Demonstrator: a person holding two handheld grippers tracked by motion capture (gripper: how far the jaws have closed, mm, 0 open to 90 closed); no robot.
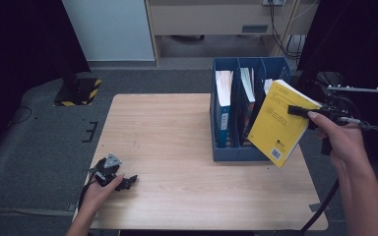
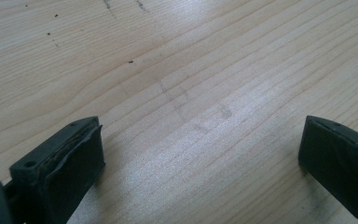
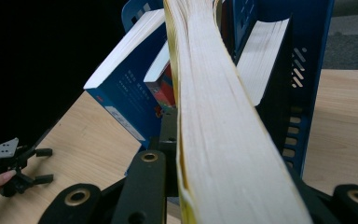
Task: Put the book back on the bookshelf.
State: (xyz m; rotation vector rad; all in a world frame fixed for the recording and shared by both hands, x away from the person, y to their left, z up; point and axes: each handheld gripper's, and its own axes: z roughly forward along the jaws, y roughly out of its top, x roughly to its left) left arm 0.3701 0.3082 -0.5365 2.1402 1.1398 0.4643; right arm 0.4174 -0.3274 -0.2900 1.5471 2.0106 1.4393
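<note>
Your right gripper is clamped tight on a thick yellow paperback book, and you are holding that book up in the air, tilted, just in front of the right end of the blue plastic file rack. In the high view the yellow cover faces you, with a small white barcode patch near its bottom corner, and the black jaws bite the book on its upper right edge. In the right gripper view the cream page edges of the book run up the middle between the two black jaws, one jaw pressed on each side. The blue rack stands on the far right part of the light wooden table and has a few slots side by side. A blue book with white pages stands in the left slot, another book stands in the middle slot, and white pages show in the right slot, behind the yellow book. Your left gripper rests low on the near left corner of the table, well away from the rack, with your left hand around it. In the left gripper view its two black jaws stand wide apart, with nothing between them but bare wood.
</note>
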